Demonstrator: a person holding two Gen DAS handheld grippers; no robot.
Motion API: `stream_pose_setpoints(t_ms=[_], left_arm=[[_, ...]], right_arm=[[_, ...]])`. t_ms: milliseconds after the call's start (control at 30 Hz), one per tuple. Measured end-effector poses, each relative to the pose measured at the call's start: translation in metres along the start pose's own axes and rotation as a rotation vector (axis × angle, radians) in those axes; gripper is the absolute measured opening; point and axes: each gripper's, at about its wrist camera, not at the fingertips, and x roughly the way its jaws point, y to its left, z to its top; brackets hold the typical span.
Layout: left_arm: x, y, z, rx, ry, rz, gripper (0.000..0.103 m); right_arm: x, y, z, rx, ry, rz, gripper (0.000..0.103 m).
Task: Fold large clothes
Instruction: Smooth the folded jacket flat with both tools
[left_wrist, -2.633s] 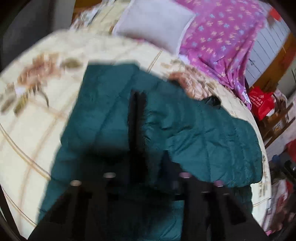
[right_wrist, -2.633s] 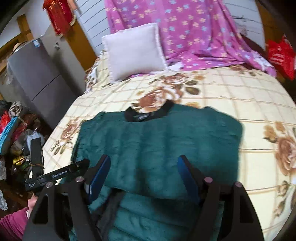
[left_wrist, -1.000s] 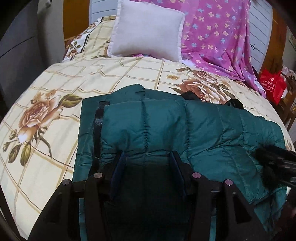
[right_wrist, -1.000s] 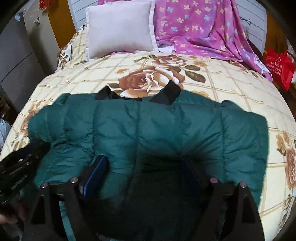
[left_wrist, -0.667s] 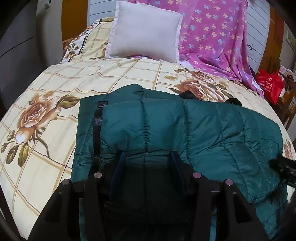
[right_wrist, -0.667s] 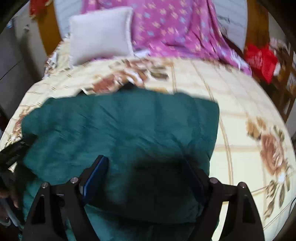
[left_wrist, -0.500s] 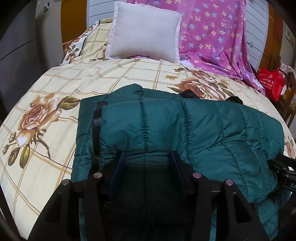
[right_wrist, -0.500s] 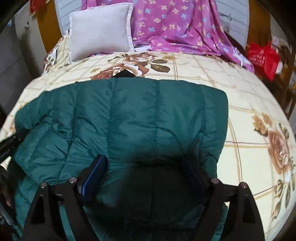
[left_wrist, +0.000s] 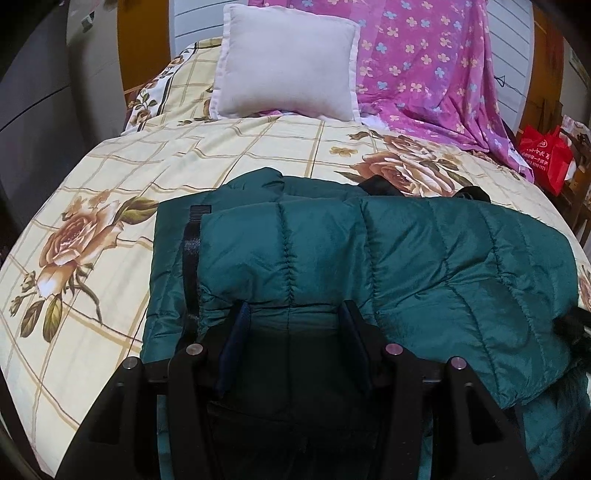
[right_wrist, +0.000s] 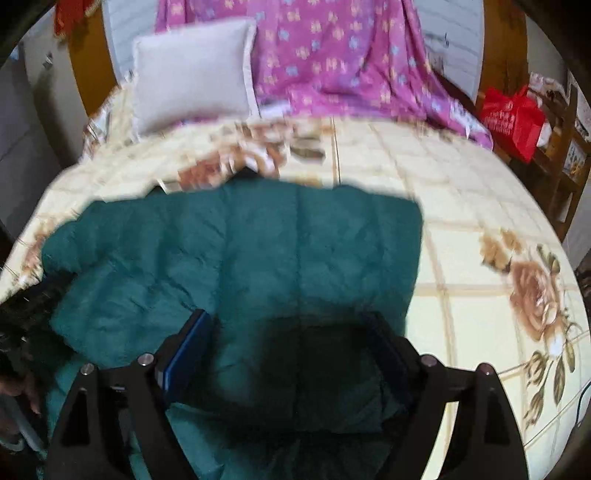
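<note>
The wide bed with the cream checked cover printed with brown roses (left_wrist: 229, 147) serves as the folding surface, probably because a large garment needs this much flat room. On it, in the near middle part, lies the dark green quilted puffer jacket (left_wrist: 424, 258), with one layer doubled over another so that the black collar (left_wrist: 380, 184) shows at the far edge. I judge that the fold is made and the bundle is almost finished. At the head of the bed, well apart from the jacket, a pale grey square pillow (left_wrist: 288, 62) leans beside a hanging pink flowered sheet (left_wrist: 424, 66).

The left gripper (left_wrist: 291, 314) has its fingers spread apart, one on each side of the folded edge, not pinching it. The right gripper (right_wrist: 291, 325) is also spread wide above the jacket; this view is blurred, so contact with the cloth is unclear.
</note>
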Motion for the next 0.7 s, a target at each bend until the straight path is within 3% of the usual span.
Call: stream_pose_setpoints(t_ms=[133, 400, 700], left_arm=[[0.001, -0.001, 0.000, 0.002, 0.002, 0.001, 0.033], [0.001, -0.001, 0.000, 0.004, 0.002, 0.005, 0.033], [0.000, -0.002, 0.000, 0.008, -0.005, 0.007, 0.033]], right_arm=[[0.003, 0.004, -0.002, -0.023, -0.014, -0.024, 0.090], [-0.028, -0.007, 0.000, 0.021, -0.068, 0.012, 0.090], [0.006, -0.009, -0.008, 0.020, -0.005, -0.039, 0.095]])
